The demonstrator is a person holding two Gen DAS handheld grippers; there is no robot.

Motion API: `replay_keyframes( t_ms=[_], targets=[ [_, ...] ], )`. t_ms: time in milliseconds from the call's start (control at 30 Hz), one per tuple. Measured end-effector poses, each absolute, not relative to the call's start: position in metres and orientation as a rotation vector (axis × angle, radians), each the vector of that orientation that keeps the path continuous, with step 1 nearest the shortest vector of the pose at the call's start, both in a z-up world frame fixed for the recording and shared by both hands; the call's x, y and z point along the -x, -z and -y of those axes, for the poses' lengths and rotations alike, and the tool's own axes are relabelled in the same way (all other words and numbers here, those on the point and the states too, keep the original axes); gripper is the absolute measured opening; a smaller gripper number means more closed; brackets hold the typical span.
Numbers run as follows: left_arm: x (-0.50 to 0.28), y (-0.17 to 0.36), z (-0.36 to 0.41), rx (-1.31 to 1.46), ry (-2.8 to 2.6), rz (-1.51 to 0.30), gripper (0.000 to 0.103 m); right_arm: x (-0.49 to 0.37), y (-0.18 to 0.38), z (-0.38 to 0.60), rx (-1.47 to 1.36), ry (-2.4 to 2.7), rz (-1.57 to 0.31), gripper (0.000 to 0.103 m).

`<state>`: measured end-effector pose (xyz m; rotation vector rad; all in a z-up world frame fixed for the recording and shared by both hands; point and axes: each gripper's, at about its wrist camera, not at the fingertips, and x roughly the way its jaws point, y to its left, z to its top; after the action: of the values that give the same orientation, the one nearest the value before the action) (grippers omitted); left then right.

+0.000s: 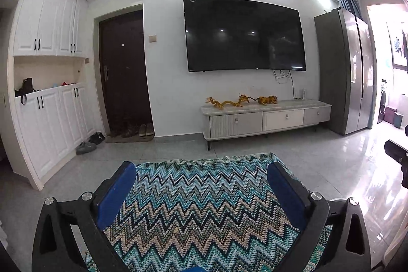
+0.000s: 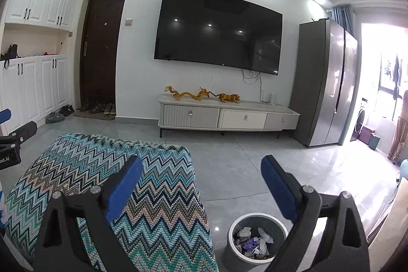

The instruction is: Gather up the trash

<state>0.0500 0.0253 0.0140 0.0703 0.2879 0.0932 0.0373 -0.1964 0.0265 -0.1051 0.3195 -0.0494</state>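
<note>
Two hand-held grippers hang over a low surface draped in a zigzag cloth [image 1: 199, 208], both aimed toward the far wall. The left hand-held gripper [image 1: 201, 185] has its blue pads spread wide with nothing between them but the patterned cloth below. The right hand-held gripper [image 2: 201, 182] is likewise released and empty; its left pad sits above the cloth's edge and its right pad above the bare floor [image 2: 237, 170]. In the right wrist view the left tool shows as a black shape at the left edge, and in the left wrist view the right tool shows dark at the right edge.

Beside the cloth-covered surface, on the grey tiles, stands a round trash bin [image 2: 256, 238] with a pale rim. Crumpled paper [image 2: 252, 241] in white and purple lies inside it, along with what may be bits of wrapper, though the pieces are too small to tell apart.

Across the room a large dark television [image 1: 244, 35] hangs on the white wall above a long cabinet [image 1: 265, 119] carrying golden figurines [image 1: 239, 101]. A dark door [image 1: 125, 70] stands to the left with shoes [image 1: 89, 144] near it, white cupboards [image 1: 48, 22] further left, and a steel refrigerator [image 1: 346, 70] to the right.
</note>
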Motion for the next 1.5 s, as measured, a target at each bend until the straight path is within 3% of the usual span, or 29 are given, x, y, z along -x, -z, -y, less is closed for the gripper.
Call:
replay_keyframes(
  t_ms=[1500],
  targets=[
    [-0.112,0.015,-0.020,-0.067,-0.036,-0.366,0.103,-0.102,0.011,0.227,0.056,0.197,-0.378,0.094]
  ],
)
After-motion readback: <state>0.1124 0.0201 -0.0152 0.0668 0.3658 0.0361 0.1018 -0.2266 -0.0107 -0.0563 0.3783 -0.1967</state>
